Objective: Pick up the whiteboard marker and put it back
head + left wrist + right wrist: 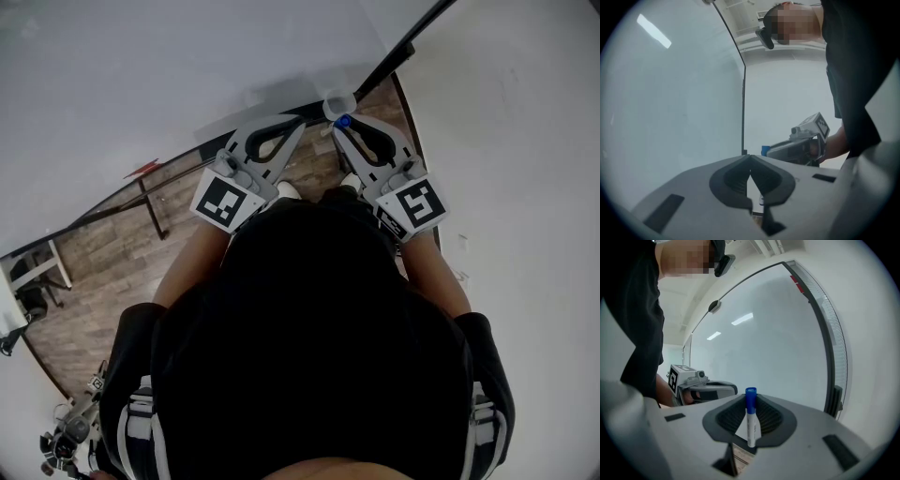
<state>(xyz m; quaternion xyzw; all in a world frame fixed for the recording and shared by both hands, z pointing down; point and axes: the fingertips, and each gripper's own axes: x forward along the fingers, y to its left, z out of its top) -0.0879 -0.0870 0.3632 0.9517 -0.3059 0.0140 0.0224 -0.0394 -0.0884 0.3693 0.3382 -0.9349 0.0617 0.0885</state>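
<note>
The whiteboard marker (751, 420), white with a blue cap, stands upright between the pads of my right gripper (750, 403), which is shut on its barrel. From the head view only its blue cap (343, 121) shows, at the tip of the right gripper (341, 127). My left gripper (750, 158) is shut with nothing between its jaws; it hovers just left of the right one, left gripper (298, 124). Both point at the whiteboard (141, 75). The marker's cap (765, 151) also shows in the left gripper view.
The whiteboard (778, 333) fills the space ahead, with its dark frame edge (830, 357) at the right and a white wall beyond it. Wooden floor (112, 262) lies below. The person's head and shoulders hide the lower middle of the head view.
</note>
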